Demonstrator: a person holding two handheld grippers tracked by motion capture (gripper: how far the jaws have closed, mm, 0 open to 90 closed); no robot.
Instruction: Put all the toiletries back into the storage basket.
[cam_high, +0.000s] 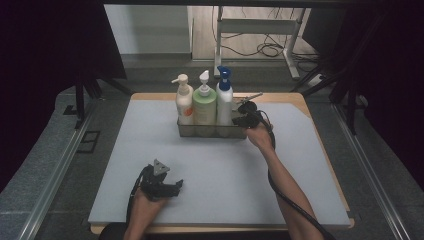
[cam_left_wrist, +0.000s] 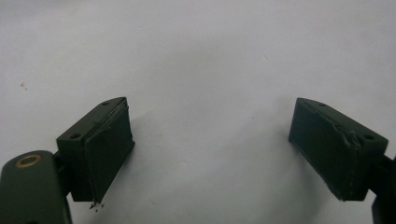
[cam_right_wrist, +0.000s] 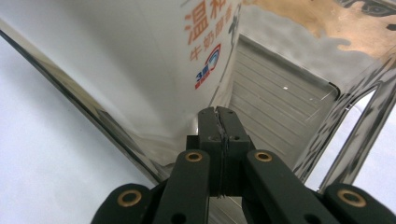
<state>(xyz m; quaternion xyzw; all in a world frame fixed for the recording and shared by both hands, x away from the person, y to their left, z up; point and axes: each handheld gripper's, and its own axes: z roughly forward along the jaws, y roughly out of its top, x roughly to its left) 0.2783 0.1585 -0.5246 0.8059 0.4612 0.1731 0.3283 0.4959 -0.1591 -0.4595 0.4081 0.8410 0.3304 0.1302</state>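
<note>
High view: you have three pump bottles (cam_high: 204, 102) standing in a row in one metal basket (cam_high: 212, 131) at the far middle of the grey mat (cam_high: 100, 165). Your right gripper (cam_high: 243, 119), jaws pressed together with nothing between, sits at the basket's right end. Your left gripper (cam_high: 172, 186), jaws spread, rests near you. One wooden table (cam_high: 320, 145); dark curtains around.

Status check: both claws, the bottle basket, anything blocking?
Left claw open over bare mat. Right claw shut at the wire basket end by the blue-pump bottle; grip on the rim unclear. Nothing blocking.
</note>
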